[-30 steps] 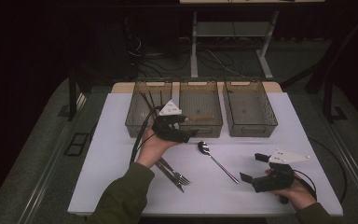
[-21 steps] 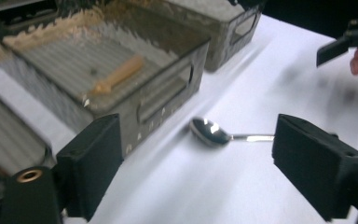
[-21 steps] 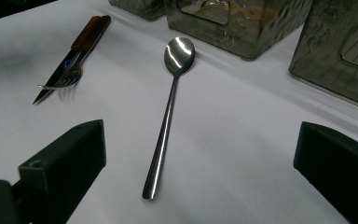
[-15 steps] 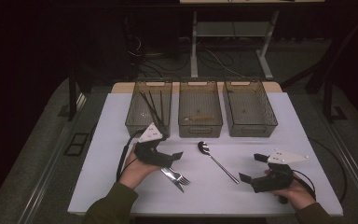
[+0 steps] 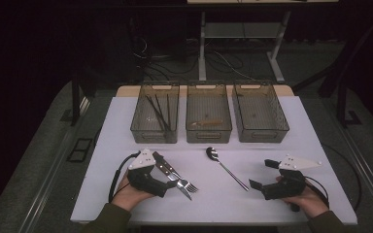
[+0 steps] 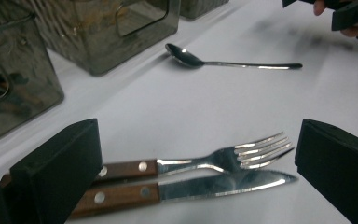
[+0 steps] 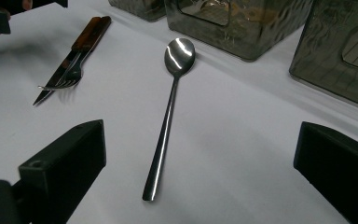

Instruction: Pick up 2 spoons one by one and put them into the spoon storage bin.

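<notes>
Left gripper view: left gripper (image 6: 200,177), released, jaws just been opening, straddles the fork (image 6: 205,161) and knife (image 6: 186,189), pads clear of both. Both lie side by side near the spoon (image 5: 226,167) (right gripper (image 5: 262,175) also released), long axes across the jaw gap, tines and blade tip toward the right-hand jaw.

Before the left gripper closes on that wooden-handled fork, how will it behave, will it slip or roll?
The fork looks rigid metal, so it likely won't bend. It lies flat, touching the knife, so closing the open left gripper may drag both. Its polished neck probably slips more than its riveted wooden handle, and it seems unlikely to roll.
</notes>
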Tool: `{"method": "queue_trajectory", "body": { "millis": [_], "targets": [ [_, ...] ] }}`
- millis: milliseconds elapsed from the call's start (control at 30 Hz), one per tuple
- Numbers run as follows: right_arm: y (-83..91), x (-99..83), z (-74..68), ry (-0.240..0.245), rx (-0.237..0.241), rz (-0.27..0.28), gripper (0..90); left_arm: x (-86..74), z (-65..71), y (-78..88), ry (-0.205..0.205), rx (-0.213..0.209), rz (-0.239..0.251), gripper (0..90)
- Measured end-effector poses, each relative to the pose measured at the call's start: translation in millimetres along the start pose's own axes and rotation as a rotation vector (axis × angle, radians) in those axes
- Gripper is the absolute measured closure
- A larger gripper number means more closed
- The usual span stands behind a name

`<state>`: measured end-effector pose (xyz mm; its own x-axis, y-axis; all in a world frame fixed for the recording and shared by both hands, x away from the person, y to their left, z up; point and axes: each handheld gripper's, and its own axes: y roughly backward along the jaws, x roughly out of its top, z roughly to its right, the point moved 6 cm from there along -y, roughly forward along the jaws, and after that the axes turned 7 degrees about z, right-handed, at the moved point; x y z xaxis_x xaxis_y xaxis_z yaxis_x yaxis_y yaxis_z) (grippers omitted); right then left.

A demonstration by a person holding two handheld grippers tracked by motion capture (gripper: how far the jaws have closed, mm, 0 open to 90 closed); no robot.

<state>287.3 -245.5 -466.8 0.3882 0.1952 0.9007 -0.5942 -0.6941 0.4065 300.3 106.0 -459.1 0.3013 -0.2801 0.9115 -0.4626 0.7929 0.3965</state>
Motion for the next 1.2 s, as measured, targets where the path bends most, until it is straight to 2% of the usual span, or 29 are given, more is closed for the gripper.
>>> {"method": "queue_trajectory", "body": {
  "millis": [167,300,400,500,533,600,700,833,900,1000,1200],
  "targets": [
    [0.3,1.6,2.9,-0.008,-0.024,-0.01,1.9,-6.8,-1.5,6.9,0.003,0.018,-0.01,0.8],
    [0.3,6.7,3.7,-0.016,-0.039,0.0,1.9,-7.7,-0.8,8.5,0.004,0.015,-0.012,0.9],
    [-0.6,8.7,4.2,-0.022,-0.046,-0.005,1.9,-7.2,-1.5,9.1,0.024,0.016,-0.005,0.1],
    [-2.5,12.8,4.9,-0.033,-0.038,-0.012,1.9,-10.1,-1.6,7.8,0.041,0.015,-0.023,0.0],
    [-2.6,14.5,4.2,-0.036,-0.029,-0.012,2.0,-10.4,-1.1,8.5,0.029,0.017,-0.029,0.0],
    [-4.1,17.1,2.0,-0.037,-0.026,-0.012,1.9,-8.0,0.6,8.9,0.031,0.015,-0.011,0.0],
    [-8.4,19.4,0.0,-0.029,-0.02,-0.023,1.9,-8.2,0.1,7.9,0.024,0.011,-0.018,0.0],
    [-15.8,18.6,2.8,-0.018,-0.018,-0.058,1.9,-7.7,1.0,7.8,0.019,0.003,-0.022,0.0],
    [-18.3,21.4,5.3,-0.046,-0.013,-0.058,1.9,-8.0,2.5,7.5,0.014,0.003,-0.025,0.0],
    [-23.9,26.5,7.1,-0.039,-0.025,-0.065,2.0,-7.0,3.0,7.4,0.015,0.0,-0.017,0.0],
    [-32.6,37.7,6.4,-0.043,-0.021,-0.058,2.0,-8.3,0.7,7.2,0.021,0.009,-0.017,0.0]
  ]
}}
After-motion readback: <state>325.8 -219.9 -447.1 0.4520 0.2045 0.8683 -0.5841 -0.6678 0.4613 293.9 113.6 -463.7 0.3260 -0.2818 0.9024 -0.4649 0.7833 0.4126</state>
